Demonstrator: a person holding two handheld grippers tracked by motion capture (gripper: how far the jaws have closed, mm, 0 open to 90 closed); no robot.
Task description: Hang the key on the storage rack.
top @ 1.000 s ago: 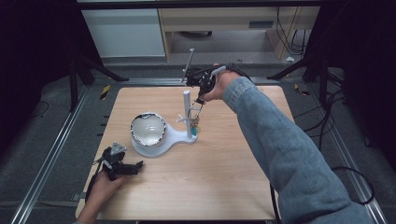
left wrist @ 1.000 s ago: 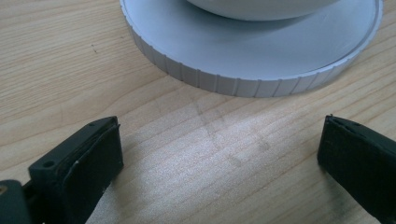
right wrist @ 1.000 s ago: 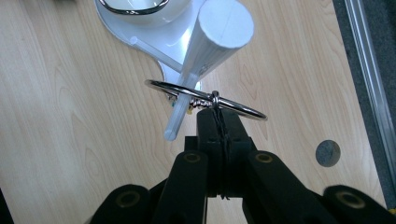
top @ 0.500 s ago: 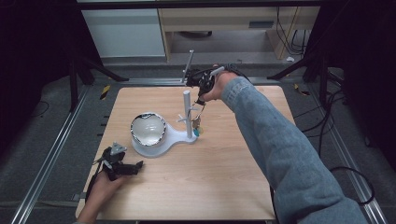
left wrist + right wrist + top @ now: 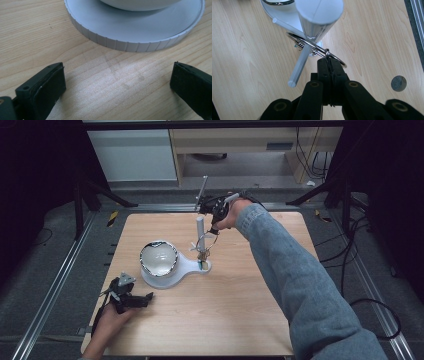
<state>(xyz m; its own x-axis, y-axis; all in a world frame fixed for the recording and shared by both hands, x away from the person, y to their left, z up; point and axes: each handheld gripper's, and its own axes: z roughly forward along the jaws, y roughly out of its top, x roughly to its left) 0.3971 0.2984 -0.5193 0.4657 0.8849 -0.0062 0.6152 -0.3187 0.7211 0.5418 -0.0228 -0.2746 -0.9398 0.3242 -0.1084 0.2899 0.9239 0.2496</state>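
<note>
A white stand (image 5: 187, 267) sits mid-table with a shiny bowl (image 5: 158, 257) on its round base and an upright post (image 5: 200, 227) carrying a thin cross bar (image 5: 299, 65). My right gripper (image 5: 329, 62) is shut on a metal ring (image 5: 312, 46), which rests against the post (image 5: 317, 15) and across the bar. Small metal pieces (image 5: 298, 45) hang from the ring. From above, the right gripper (image 5: 214, 227) reaches in from behind the post, with the ring (image 5: 205, 241) dangling beside it. My left gripper (image 5: 145, 297) lies open on the table; its jaws (image 5: 117, 82) face the base's ribbed rim (image 5: 125, 37).
The wooden table (image 5: 240, 310) has bare room to the right and front of the stand. A small dark round mark (image 5: 398, 83) is on the wood right of the post. Metal rails (image 5: 60, 285) run along the table's sides.
The right gripper and the ring have shifted very slightly by the post. The left gripper has stayed where it was.
</note>
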